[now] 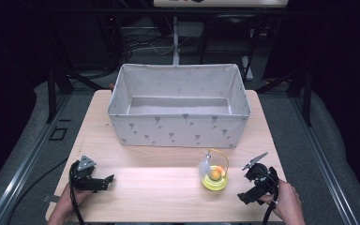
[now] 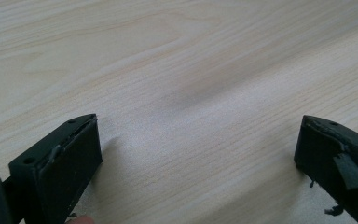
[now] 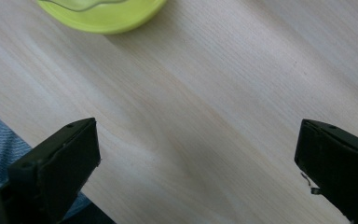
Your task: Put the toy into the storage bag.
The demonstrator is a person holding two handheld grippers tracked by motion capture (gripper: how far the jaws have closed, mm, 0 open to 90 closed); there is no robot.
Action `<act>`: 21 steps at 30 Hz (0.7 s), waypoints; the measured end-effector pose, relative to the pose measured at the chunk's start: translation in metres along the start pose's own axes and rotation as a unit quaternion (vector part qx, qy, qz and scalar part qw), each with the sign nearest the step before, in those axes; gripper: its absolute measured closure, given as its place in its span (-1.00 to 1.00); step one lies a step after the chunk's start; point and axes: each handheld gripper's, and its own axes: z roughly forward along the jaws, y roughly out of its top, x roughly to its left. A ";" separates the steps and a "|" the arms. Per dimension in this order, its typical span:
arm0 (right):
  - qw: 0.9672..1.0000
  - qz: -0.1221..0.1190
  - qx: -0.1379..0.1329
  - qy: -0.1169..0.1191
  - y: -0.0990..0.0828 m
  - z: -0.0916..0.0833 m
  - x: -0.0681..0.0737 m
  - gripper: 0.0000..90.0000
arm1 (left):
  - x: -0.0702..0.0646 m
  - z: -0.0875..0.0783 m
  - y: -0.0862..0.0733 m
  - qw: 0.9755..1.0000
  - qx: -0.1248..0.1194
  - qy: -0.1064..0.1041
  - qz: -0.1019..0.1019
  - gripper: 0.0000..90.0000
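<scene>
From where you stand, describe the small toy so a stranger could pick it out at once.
Start at the big grey fabric box on the wooden table. In front of its right corner sits the yellow-green dish toy. An orange ball, wire hoop and white feather set it apart.

Desk: pale wood-grain rectangular desk [image 1: 168, 197], its top brightly lit against a dim room.
Floor: grey carpeted floor [image 1: 304, 140] on both sides, with a metal rail running along each side.
Behind: black metal frame legs [image 1: 52, 89], loose cables, a white post under a second light tabletop [image 1: 220, 3].
Surroundings: dark.
</scene>
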 end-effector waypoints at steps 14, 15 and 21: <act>0.999 -0.025 -0.021 0.019 0.015 -0.010 0.011 -1.00 | 0.000 0.000 0.000 1.000 0.000 0.000 0.000 -0.99; 0.999 -0.027 -0.020 0.016 0.016 -0.011 0.012 -1.00 | 0.000 0.000 0.000 1.000 0.000 0.000 0.000 -0.99; 0.998 -0.041 -0.032 0.017 0.027 -0.016 0.016 -1.00 | 0.000 0.000 0.000 1.000 0.000 0.000 0.000 -0.99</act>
